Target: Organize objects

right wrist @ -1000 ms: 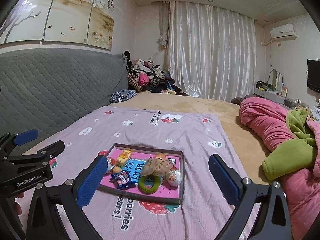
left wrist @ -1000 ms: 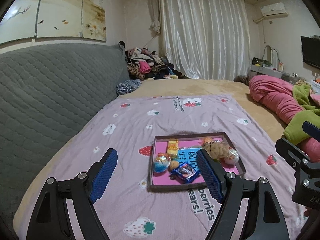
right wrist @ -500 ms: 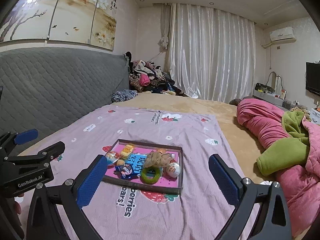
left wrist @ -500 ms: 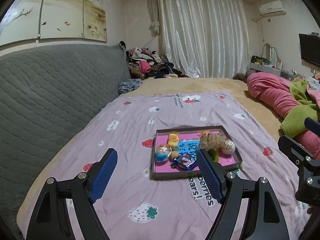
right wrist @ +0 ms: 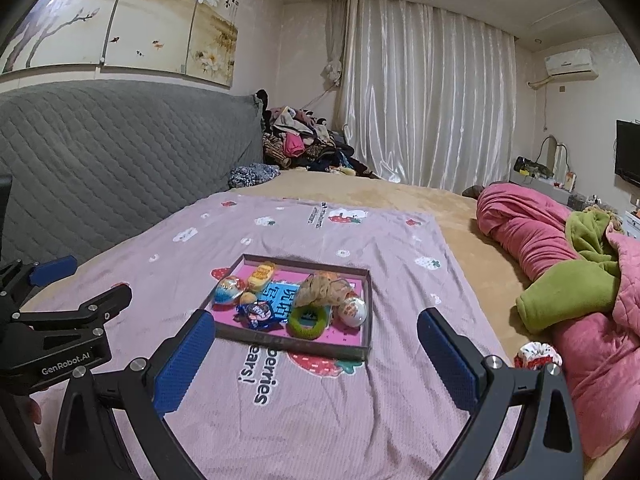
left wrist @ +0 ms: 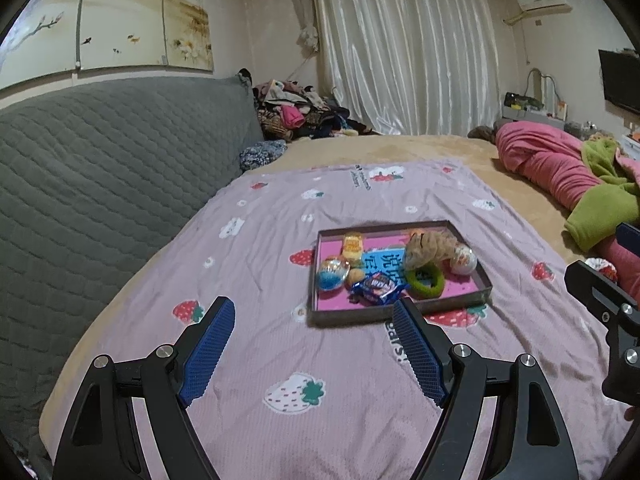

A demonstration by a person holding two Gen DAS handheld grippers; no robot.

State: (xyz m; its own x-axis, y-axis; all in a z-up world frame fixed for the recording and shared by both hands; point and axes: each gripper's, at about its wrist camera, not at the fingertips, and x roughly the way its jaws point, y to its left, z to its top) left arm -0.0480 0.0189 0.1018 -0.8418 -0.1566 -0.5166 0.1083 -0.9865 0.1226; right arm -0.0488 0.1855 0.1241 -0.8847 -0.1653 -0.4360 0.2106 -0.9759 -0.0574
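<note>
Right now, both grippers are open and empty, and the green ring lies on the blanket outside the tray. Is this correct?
Not quite. The green ring lies inside the tray, as the right wrist view shows. The left gripper and right gripper are indeed open and empty.

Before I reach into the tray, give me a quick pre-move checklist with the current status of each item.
1. Left gripper jaws open and empty: ok.
2. Right gripper jaws open and empty: ok.
3. Tray flat on the pink blanket, ahead of both grippers: ok.
4. Path to the tray free of obstacles: ok, only bare blanket lies between.
5. Items separated for a clean single pick: not ok. The blue wrapper, green ring, brown scrunchie and egg crowd together, and the scrunchie overlaps the ring.
6. All items inside the tray: not ok, a red-and-white item lies off to the right by the pink quilt.
</note>
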